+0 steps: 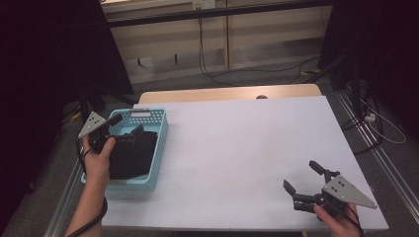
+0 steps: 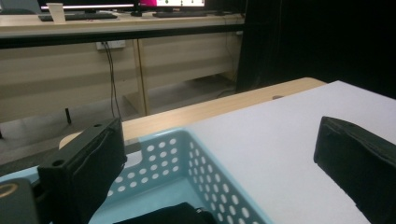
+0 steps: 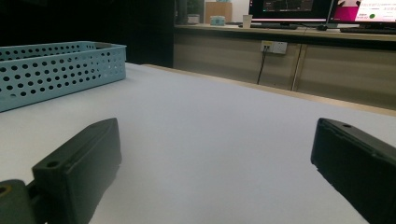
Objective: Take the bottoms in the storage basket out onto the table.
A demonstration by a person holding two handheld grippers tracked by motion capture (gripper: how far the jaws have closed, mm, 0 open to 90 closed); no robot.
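Spread jaws of the left gripper [image 1: 129,129] hover over the black cloth [image 1: 132,154] already in the basket [image 1: 159,148]; right gripper [image 1: 302,179], well apart from the basket, idles with jaws spread, suggesting little remains.

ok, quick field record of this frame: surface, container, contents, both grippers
surface: white table top, wooden strip along its far edge
container: light blue perforated basket, at the table's left edge
contents: black fabric item lying in the basket; exact type cannot be told
left gripper: open, held over the basket above the fabric, nothing between the jaws
right gripper: open, low over the near right part of the table, holding nothing
background: desks with monitors, cables on the floor
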